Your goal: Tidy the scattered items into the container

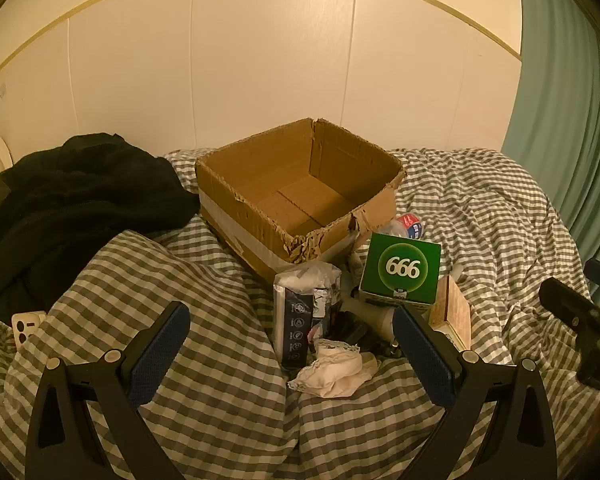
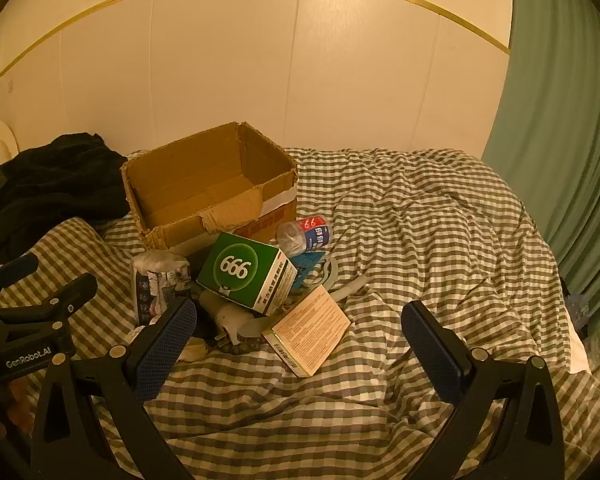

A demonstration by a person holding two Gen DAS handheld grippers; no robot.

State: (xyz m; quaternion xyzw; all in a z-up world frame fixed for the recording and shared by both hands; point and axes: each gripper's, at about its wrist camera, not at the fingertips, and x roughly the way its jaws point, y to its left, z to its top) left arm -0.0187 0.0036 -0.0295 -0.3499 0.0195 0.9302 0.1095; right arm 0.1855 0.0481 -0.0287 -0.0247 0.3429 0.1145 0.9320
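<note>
Seen from the left wrist, one torn cardboard box (image 1: 300, 196) sits open and empty on a checked bedspread (image 1: 220, 400), toward the bed's far edge by the wall, with a single black garment (image 1: 68, 200) heaped to its left. Just before the box's near corner lies the clutter: one green carton marked 666 (image 1: 400, 270), one dark packet (image 1: 296, 320) standing upright, one crumpled cream cloth (image 1: 334, 372), one tan booklet (image 1: 452, 316) and one plastic bottle (image 1: 410, 226), mostly hidden behind the carton. The left gripper (image 1: 292, 356) hovers released, fingers spread wide, holding nothing. Only this view shows a white phone (image 1: 28, 326) at the bedspread's left edge. From the right wrist, the same box (image 2: 208, 188) again holds nothing; the bottle (image 2: 306, 234) lies in full view beside a blue scissors (image 2: 314, 266), and the booklet (image 2: 312, 330) shows its printed face. The right gripper (image 2: 300, 350) is likewise spread open and empty over bare bedspread (image 2: 420, 220).
</note>
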